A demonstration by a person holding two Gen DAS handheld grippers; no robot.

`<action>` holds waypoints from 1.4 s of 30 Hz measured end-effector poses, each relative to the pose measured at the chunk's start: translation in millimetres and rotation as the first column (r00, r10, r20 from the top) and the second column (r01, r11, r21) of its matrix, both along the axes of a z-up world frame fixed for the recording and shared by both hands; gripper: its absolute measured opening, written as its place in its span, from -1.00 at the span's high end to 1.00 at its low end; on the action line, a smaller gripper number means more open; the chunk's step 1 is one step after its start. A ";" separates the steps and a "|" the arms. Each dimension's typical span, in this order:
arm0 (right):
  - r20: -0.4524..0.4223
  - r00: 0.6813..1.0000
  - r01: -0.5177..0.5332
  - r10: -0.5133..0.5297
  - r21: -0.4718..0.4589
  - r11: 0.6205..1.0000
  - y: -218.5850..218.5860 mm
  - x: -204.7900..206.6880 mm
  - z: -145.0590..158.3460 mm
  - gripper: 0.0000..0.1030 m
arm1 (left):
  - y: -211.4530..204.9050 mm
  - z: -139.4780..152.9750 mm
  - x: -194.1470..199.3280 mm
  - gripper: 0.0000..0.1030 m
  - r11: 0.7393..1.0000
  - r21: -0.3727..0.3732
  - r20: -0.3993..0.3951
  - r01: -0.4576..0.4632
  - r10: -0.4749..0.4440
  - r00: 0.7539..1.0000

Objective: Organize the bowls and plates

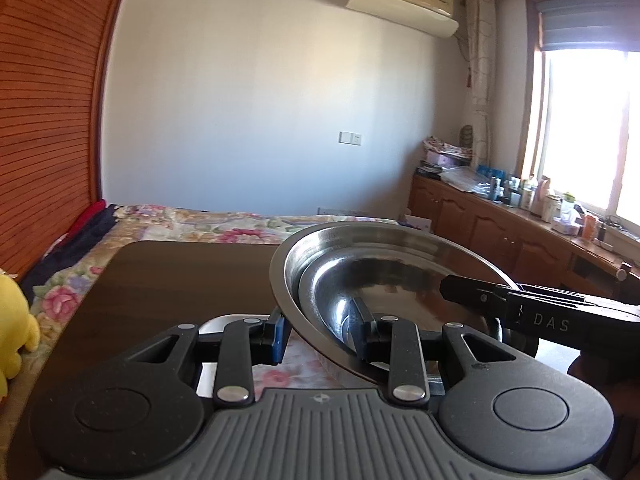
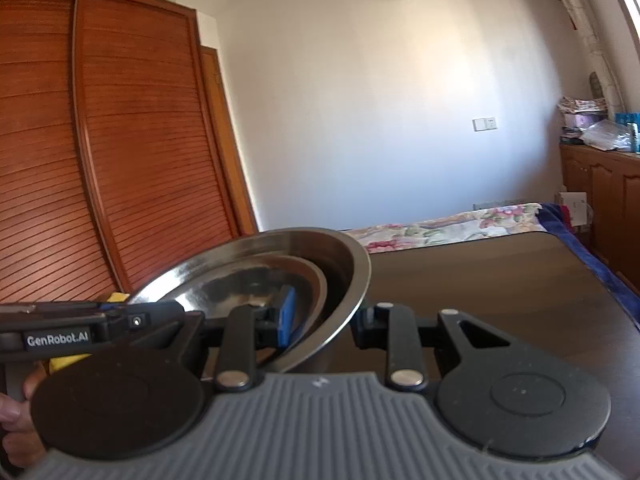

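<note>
Above the dark wooden table (image 1: 168,280), both grippers — left gripper (image 1: 320,336), right gripper (image 2: 326,320) — clamp opposite rims of nested round steel bowls (image 1: 384,280). Carrying step, judged — next calls for level, matched hands.

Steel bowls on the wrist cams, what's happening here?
A person holds a gripper in each hand, and both are clamped on the rim of the large steel bowl from opposite sides: the left gripper on one edge, the right gripper on the other. A smaller steel bowl sits nested inside it. The pair is held tilted above the dark table, with a flowered bed behind. Each gripper's jaws straddle the rim, one inside and one outside.
</note>
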State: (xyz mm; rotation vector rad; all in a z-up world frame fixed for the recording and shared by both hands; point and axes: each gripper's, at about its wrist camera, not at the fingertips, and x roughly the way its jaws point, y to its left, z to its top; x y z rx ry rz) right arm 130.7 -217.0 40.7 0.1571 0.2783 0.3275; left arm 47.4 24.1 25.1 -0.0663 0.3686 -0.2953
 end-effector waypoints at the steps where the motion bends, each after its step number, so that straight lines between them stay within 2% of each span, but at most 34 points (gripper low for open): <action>1: -0.001 1.000 -0.007 0.007 -0.001 1.000 3.4 1.2 -0.4 0.41 | 4.5 -0.6 -0.2 0.35 1.000 0.000 -0.001 -0.008 0.008 1.000; 18: -0.044 0.995 -0.086 0.084 -0.049 0.995 48.5 12.9 -9.4 0.41 | 32.6 -19.5 12.8 0.35 0.996 -0.005 -0.057 -0.091 0.091 0.994; 33: -0.100 0.991 -0.090 0.083 -0.060 0.994 57.6 21.6 -25.0 0.40 | 35.1 -34.0 19.9 0.35 0.994 0.022 -0.096 -0.107 0.109 0.989; 42: -0.120 0.988 -0.103 0.094 -0.067 0.992 62.7 25.8 -28.9 0.40 | 34.9 -36.1 18.4 0.35 0.993 0.034 -0.088 -0.112 0.114 0.990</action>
